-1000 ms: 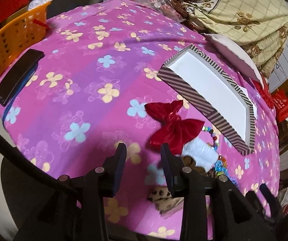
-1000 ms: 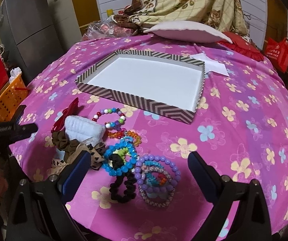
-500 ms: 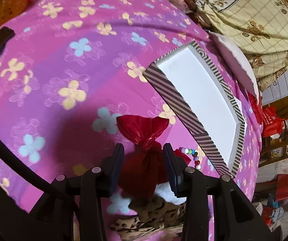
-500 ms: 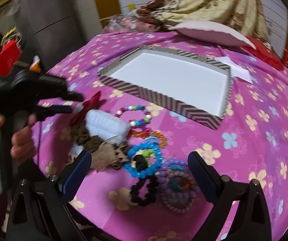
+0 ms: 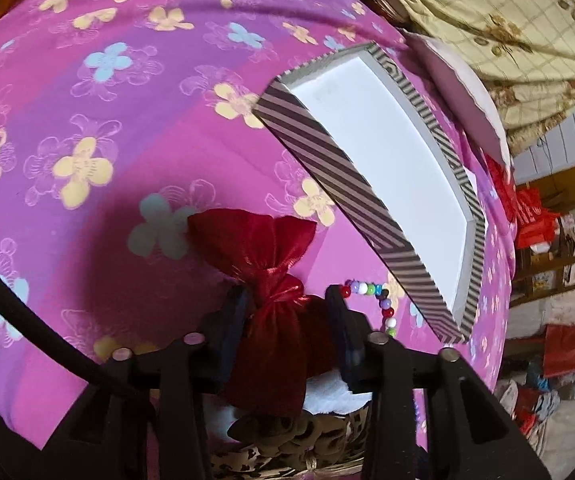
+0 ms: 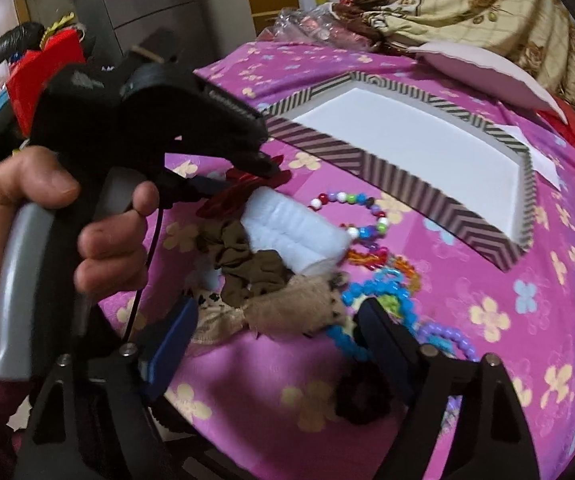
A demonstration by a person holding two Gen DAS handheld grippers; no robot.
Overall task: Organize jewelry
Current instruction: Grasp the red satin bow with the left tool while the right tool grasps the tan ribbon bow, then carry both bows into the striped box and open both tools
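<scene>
A red satin bow (image 5: 271,280) lies on the pink flowered cloth, with its knot between the fingers of my left gripper (image 5: 287,300). The jaws stand around the bow with a gap and do not pinch it. The bow (image 6: 243,192) also shows in the right wrist view under the left gripper's tips (image 6: 263,160). A striped tray (image 5: 351,184) with a white floor lies just beyond. My right gripper (image 6: 275,328) is open above a pile of scrunchies (image 6: 247,264) and bead bracelets (image 6: 371,292).
A white folded cloth (image 6: 295,232) and a multicoloured bead bracelet (image 5: 371,300) lie beside the bow. A white pillow (image 6: 483,72) and a yellow quilt (image 6: 467,4) sit behind the tray (image 6: 407,144). A hand (image 6: 47,232) holds the left gripper's handle.
My left gripper has moved forward and down over the red bow, so its fingers now straddle the knot. My right gripper has dropped closer to the pile and narrowed its opening.
</scene>
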